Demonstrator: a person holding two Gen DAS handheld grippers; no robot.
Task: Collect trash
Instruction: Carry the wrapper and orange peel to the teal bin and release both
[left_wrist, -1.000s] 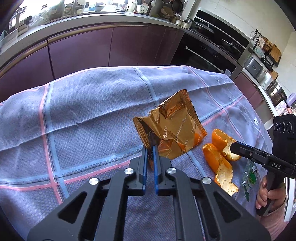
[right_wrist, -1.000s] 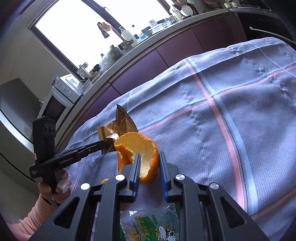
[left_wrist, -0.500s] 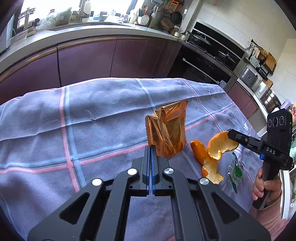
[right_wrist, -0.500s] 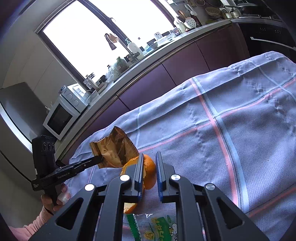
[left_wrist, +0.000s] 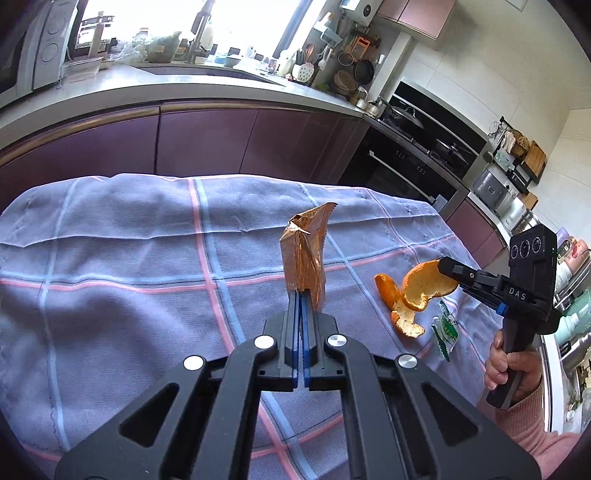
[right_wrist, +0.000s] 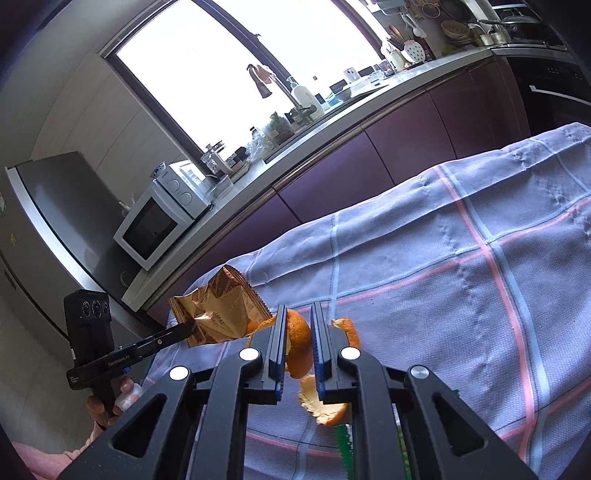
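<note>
A crumpled gold snack wrapper (left_wrist: 306, 254) stands up from my left gripper (left_wrist: 299, 295), which is shut on its lower edge and holds it above the checked cloth. In the right wrist view the same wrapper (right_wrist: 218, 314) hangs off the left gripper's tip (right_wrist: 190, 326). My right gripper (right_wrist: 298, 317) is shut on a curled orange peel (right_wrist: 297, 341), lifted off the cloth, with its loose end dangling below. From the left wrist view the peel (left_wrist: 424, 288) hangs from the right gripper (left_wrist: 445, 267). A green-and-white plastic wrapper (left_wrist: 445, 328) lies flat on the cloth under the peel.
The table is covered by a grey-blue cloth with pink and blue stripes (left_wrist: 129, 258). Beyond it run purple kitchen cabinets (left_wrist: 221, 144), a cluttered counter, an oven (left_wrist: 406, 166) and a microwave (right_wrist: 159, 218). A person's hand in a pink sleeve (left_wrist: 517, 373) holds each gripper.
The left gripper closed fully on the gold wrapper and lifted it up and left off the cloth. The right gripper pinched the orange peel tighter and raised it clear of the cloth.
</note>
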